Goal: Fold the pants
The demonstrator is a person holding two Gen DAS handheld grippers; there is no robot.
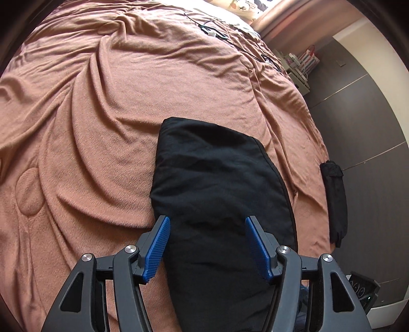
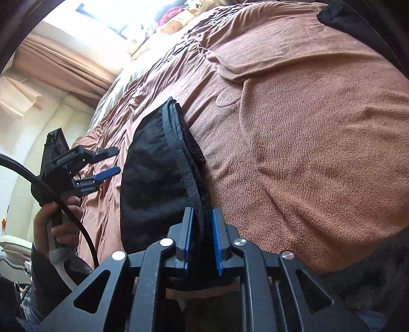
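Observation:
The black pants [image 1: 217, 184] lie folded into a compact block on the pink-brown blanket [image 1: 102, 115]. My left gripper [image 1: 207, 222] is open, its blue pads spread over the near end of the pants, not gripping. In the right wrist view the pants [image 2: 153, 178] show edge-on with their hem and elastic waistband stacked. My right gripper [image 2: 202, 217] is shut on the pants' edge seam. The left gripper also shows in the right wrist view [image 2: 112, 161], open, held by a hand beside the pants.
Another black garment [image 1: 334, 201] hangs over the bed's right edge. Cables and small items [image 1: 217, 30] lie at the bed's far end. Dark floor [image 1: 358, 127] runs along the right side. Curtain [image 2: 64, 63] and stuffed toys [image 2: 179, 18] are beyond the bed.

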